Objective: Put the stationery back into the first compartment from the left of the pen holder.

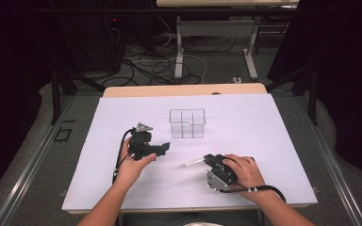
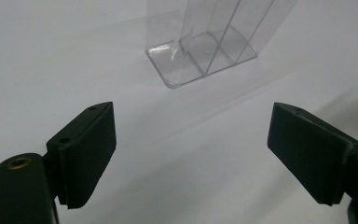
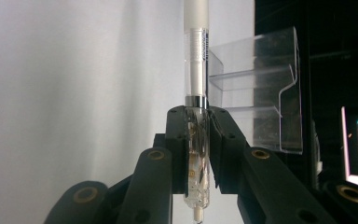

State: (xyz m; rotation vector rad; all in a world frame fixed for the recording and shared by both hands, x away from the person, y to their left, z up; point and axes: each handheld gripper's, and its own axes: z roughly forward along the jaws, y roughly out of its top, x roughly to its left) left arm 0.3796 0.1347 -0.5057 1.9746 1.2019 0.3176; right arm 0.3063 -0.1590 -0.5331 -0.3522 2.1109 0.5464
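Your right gripper [image 3: 198, 140] sits clamped on a pen [image 3: 196, 93], which runs straight out from between the jaws. In the high view the pen [image 1: 192, 163] lies almost level just above the white table [image 1: 273, 141], long axis pointing left towards your left gripper [image 1: 162, 148], whose jaws stand wide and empty. You seem to be carrying the pen to the clear organiser [image 1: 187, 123], well apart behind it. Next, swing the pen upright and lower it into a compartment.
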